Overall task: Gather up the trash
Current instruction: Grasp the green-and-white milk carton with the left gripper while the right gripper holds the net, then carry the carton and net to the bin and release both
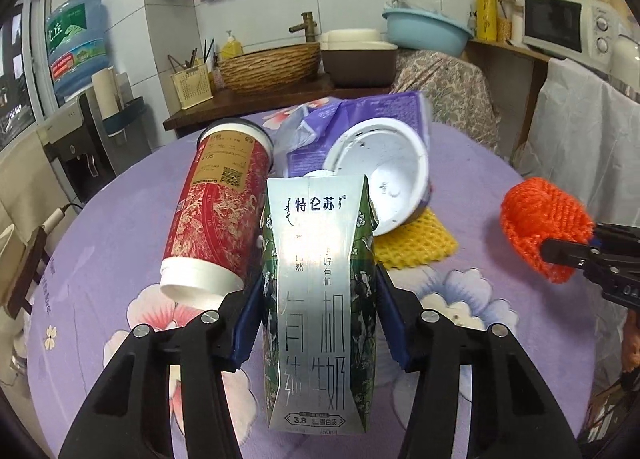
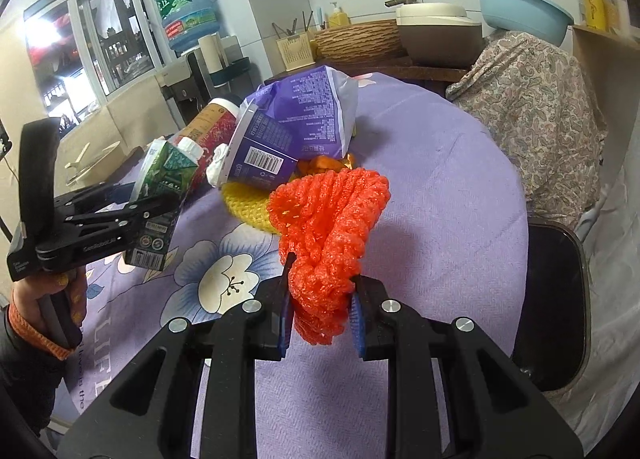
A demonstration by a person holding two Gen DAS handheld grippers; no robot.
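Note:
A silver-and-green milk carton [image 1: 316, 299] stands upright between the blue pads of my left gripper [image 1: 318, 291], which is shut on its sides. From the right wrist view the carton [image 2: 168, 167] hangs tilted in the left gripper [image 2: 152, 211], just above the cloth. My right gripper [image 2: 320, 299] is shut on an orange foam net [image 2: 328, 219], also seen at the right edge of the left wrist view [image 1: 540, 215]. Behind the carton lie a red paper cup [image 1: 218, 211], a white tub [image 1: 380, 175], a purple bag [image 1: 360, 115] and a yellow foam net [image 1: 416, 247].
The round table [image 1: 100, 251] wears a purple floral cloth. A black chair [image 2: 560, 299] stands at its right side. Behind are a counter with a woven basin [image 1: 268, 67], a water dispenser [image 1: 76, 43] and a microwave [image 1: 568, 23]. A hand [image 2: 60, 299] holds the left gripper.

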